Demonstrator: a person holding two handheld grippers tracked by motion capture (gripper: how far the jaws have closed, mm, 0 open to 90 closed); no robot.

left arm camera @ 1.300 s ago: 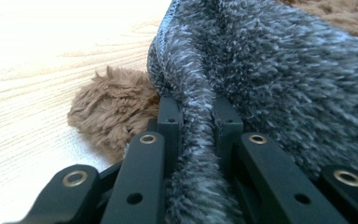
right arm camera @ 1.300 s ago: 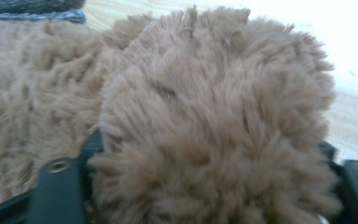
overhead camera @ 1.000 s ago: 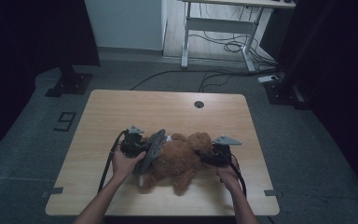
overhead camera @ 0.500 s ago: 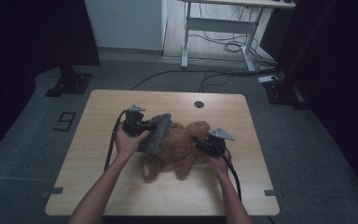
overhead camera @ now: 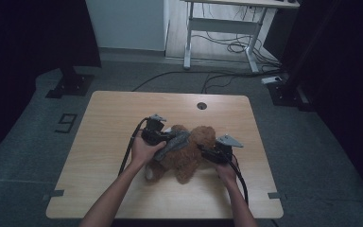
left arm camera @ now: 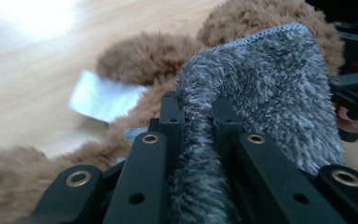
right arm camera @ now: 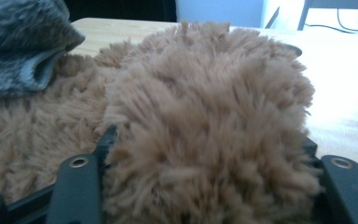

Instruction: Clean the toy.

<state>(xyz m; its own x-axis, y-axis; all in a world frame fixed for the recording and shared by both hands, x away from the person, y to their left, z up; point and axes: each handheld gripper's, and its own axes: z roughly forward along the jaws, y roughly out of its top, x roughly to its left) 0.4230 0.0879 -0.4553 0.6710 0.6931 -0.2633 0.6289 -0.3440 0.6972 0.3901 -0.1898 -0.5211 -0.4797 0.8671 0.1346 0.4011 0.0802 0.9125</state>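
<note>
The brown plush bear (overhead camera: 189, 153) lies near the middle of the wooden table (overhead camera: 113, 118), a little toward the person's side. The right gripper (overhead camera: 207, 152) has a fat furry part of the bear between its jaws, which have just been opening, the fur bulging against both. The left gripper (left arm camera: 196, 109) is pinched tight on a grey fuzzy cloth (left arm camera: 265, 93) draped over the bear. Beyond it, a white tag (left arm camera: 103, 100) lies on the tabletop.

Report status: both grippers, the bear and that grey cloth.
Left gripper shut on grey fuzzy cloth. Right gripper jaws just opening, brown teddy bear limb between them. Bear lying on table, cloth draped over it. Nothing in the way.
</note>
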